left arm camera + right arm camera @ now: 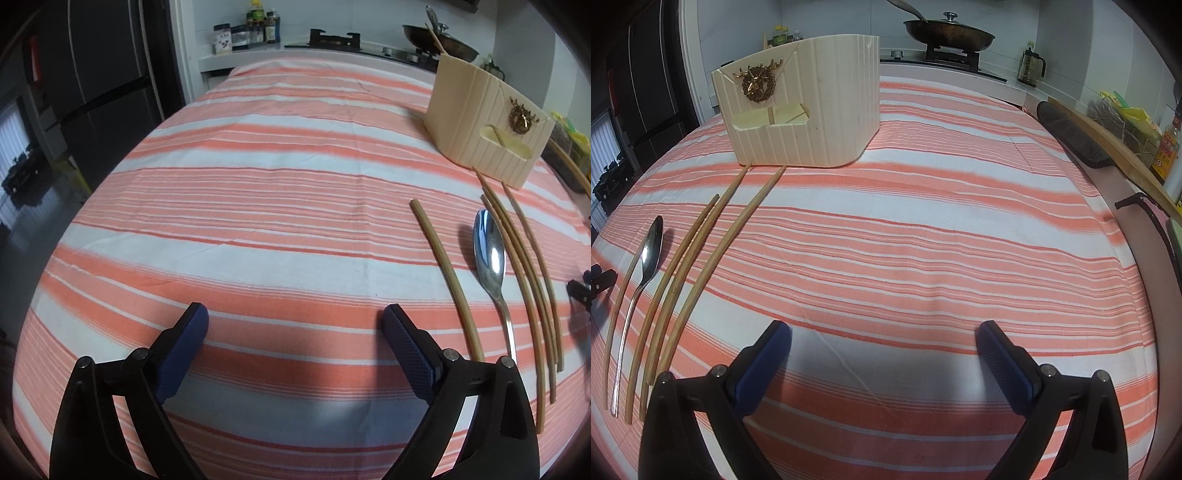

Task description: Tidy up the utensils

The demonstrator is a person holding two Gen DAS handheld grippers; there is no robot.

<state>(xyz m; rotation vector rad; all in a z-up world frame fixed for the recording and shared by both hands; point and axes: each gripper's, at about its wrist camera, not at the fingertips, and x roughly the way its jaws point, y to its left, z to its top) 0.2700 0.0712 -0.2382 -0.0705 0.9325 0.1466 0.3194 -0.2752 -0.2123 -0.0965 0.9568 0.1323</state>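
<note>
Right wrist view shows the cream utensil holder (809, 107) standing upright on the striped tablecloth (923, 229), and I take this holder as the landmark. In front of it, toward the camera, lie four wooden chopsticks and one metal spoon (646, 266), all flat on the cloth and roughly parallel. Two of the chopsticks (713, 258) reach with their tips almost to the base of the holder; whether they touch it I cannot tell. The spoon lies between the outermost chopstick (617, 306) and the others, with its bowl pointing to the holder. One more chopstick already stands inside the holder.

The right gripper (884, 343) is wide open and holds nothing; it hovers over bare cloth, to the right of the chopsticks. The left gripper (295, 325) is also wide open and empty, to the left of the utensils.

I judge the chopsticks to be light, stiff and thin, so they can roll or slip out between the pads. It seems best to grasp one near its middle, across its length. The spoon looks smooth and a little heavier at the bowl; its narrow handle lies low on the cloth, so the fingers (768, 354) must come down close to the fabric to take it.
</note>
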